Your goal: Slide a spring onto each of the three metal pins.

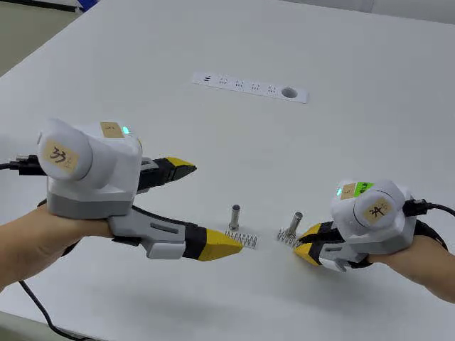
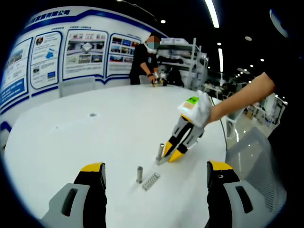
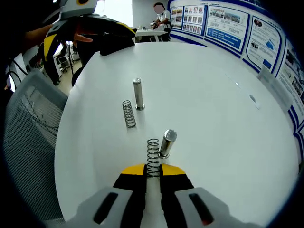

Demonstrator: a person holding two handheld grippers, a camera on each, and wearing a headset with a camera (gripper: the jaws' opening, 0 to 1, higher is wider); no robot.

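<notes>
Near the worktop's front edge, the right gripper (image 3: 152, 175) is pinching a spring (image 3: 152, 154) by its end beside a standing pin (image 3: 166, 142), the left gripper (image 1: 212, 206) hanging spread; the shallow grip is probably risking a slip.

The broad white table (image 1: 142, 85) bears a long white socket strip (image 1: 250, 87), an upright grey metal pin (image 1: 234, 215), a wire coil spring (image 1: 240, 239) alongside, a second pin (image 1: 295, 222) and a second spring (image 1: 287, 239).

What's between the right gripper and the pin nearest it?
A spring: one end is pinched by the right gripper, and the rest runs forward to end beside the pin. The right gripper view shows it best.
</notes>
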